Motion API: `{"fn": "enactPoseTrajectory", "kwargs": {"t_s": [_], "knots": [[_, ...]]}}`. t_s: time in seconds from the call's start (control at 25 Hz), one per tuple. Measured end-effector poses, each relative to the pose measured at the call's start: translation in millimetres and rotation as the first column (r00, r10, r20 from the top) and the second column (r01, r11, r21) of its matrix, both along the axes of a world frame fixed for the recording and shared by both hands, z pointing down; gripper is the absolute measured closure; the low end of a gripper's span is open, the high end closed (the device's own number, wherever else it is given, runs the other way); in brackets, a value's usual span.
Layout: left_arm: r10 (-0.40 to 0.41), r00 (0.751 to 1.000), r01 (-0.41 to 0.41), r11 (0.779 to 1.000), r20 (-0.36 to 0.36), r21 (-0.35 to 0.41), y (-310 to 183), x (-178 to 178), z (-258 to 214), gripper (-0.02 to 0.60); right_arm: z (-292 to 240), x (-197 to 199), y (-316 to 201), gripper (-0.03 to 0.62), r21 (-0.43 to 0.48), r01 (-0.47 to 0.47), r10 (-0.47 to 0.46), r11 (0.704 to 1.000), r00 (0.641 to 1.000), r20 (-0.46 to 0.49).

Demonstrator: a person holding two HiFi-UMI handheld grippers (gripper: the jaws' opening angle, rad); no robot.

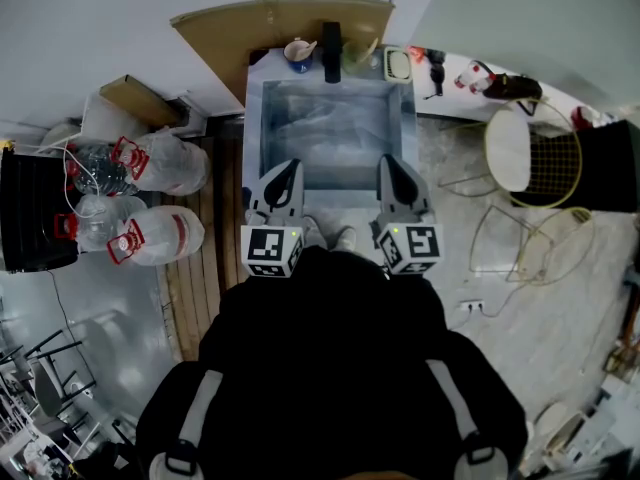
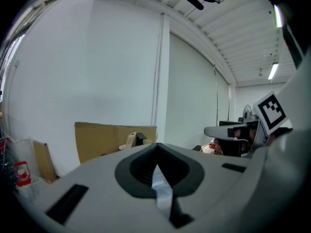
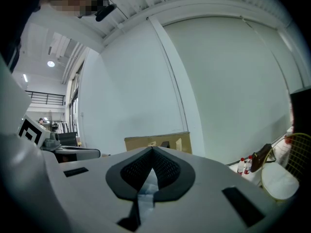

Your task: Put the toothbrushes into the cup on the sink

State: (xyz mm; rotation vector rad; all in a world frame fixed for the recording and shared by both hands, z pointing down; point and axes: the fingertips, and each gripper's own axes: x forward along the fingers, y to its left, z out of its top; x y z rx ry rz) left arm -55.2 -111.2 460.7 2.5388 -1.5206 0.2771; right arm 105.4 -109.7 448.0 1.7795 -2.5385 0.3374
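A steel sink stands in front of me in the head view. On its back ledge are a small cup with a pale stick leaning in it, a black faucet and a greenish cup. The toothbrushes are too small to make out. My left gripper and right gripper hover side by side over the sink's near edge, pointing at the ledge. Both are shut with nothing between the jaws. The left gripper view shows its closed tips, and the right gripper view shows the same.
A cardboard panel leans on the wall behind the sink. Large water jugs lie at the left beside a black box. A white round-seated wire chair stands at the right, with small bottles on the counter there.
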Motion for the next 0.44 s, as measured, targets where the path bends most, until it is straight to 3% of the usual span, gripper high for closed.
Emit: {"fn": "enactPoseTrajectory", "kwargs": {"t_s": [0.44], "knots": [[0.026, 1.0, -0.026, 1.0, -0.003, -0.01, 5.0, 5.4, 3.5, 0.58, 3.3, -2.4, 2.5, 0.591, -0.004, -0.007, 0.007, 1.0, 1.0, -0.004]]}}
